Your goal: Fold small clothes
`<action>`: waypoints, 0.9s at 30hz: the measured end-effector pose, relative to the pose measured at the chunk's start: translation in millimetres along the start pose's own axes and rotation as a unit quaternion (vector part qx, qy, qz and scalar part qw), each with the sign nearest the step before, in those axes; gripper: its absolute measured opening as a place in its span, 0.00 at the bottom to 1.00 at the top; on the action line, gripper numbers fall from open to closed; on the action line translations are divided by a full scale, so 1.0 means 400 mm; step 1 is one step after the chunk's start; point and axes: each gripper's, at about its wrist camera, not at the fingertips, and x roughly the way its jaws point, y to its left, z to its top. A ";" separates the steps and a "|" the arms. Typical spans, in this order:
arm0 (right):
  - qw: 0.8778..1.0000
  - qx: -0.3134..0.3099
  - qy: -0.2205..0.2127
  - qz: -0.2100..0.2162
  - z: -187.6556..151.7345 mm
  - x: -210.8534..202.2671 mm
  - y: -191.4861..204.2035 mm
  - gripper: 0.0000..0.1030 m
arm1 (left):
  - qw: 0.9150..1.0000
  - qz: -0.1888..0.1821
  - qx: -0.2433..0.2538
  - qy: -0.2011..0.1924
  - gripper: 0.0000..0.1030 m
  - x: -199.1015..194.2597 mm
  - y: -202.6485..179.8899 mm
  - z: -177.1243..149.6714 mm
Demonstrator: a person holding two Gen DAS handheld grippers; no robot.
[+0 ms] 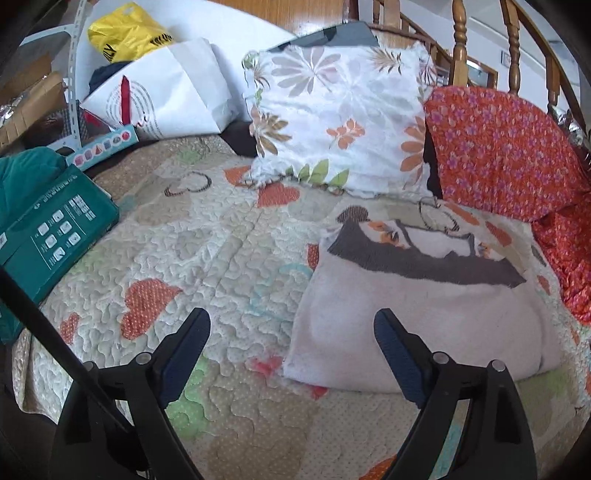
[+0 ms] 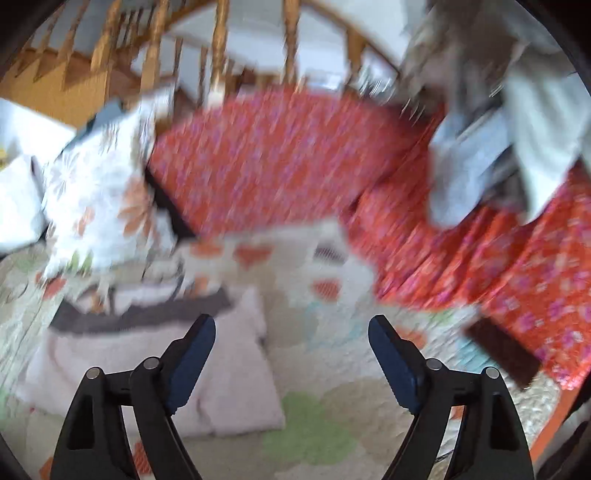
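Observation:
A folded pale pink garment [image 1: 417,314] with a dark grey band lies flat on the quilted bed cover [image 1: 192,258]. My left gripper [image 1: 291,321] is open and empty, just above the quilt at the garment's near left edge. The garment also shows in the blurred right wrist view [image 2: 221,376], at lower left. My right gripper [image 2: 291,328] is open and empty above the quilt [image 2: 317,435], to the right of the garment. A pile of grey and pale clothes [image 2: 491,133] sits at upper right, blurred.
A floral pillow [image 1: 340,114] and an orange flowered cushion [image 1: 506,147] stand behind the garment. A green box [image 1: 51,229], white paper bag [image 1: 177,92] and yellow bag [image 1: 129,29] sit at the left. A wooden railing [image 1: 513,44] runs behind.

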 end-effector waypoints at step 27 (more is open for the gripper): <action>0.961 0.148 0.206 0.111 -0.125 0.256 -0.085 0.74 | 0.988 0.040 -0.031 0.149 0.77 0.191 0.059 -0.039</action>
